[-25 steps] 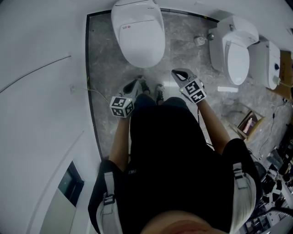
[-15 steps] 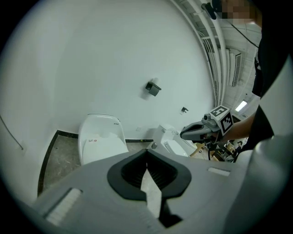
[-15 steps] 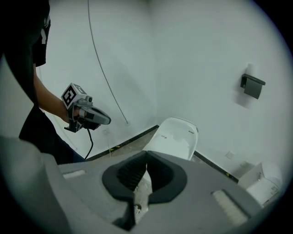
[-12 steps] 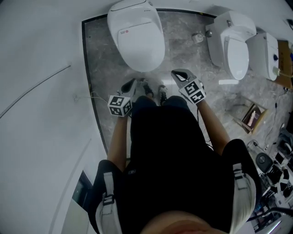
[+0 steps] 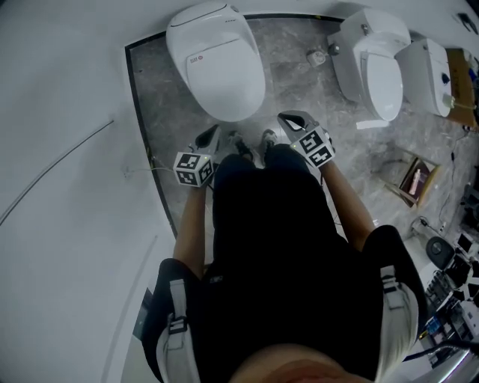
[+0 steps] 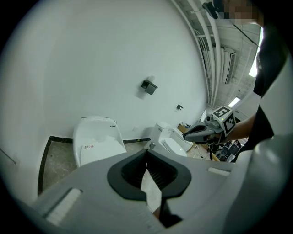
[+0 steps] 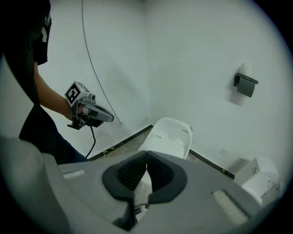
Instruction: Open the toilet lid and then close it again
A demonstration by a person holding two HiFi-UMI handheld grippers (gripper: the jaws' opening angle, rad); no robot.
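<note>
The toilet lid (image 5: 217, 63) is being left closed on the far-left toilet (image 5: 196, 19) over the grey floor (image 5: 292, 71), while the left gripper (image 5: 209, 139) and right gripper (image 5: 289, 119) are being held near it, clear of it, jaws fully together and empty.

Grey marbled floor (image 5: 296, 71), edged by a black strip (image 5: 137, 97) where it meets the white wall (image 5: 60, 67); the wall carries a thin cable (image 5: 56, 169) and a dark bracket (image 7: 246, 85). A second toilet (image 5: 372, 63) stands at right, just beside another white unit (image 5: 430, 67) (its kind unclear). An open wooden box (image 5: 414, 179) lies nearer, holding a pinkish item.
</note>
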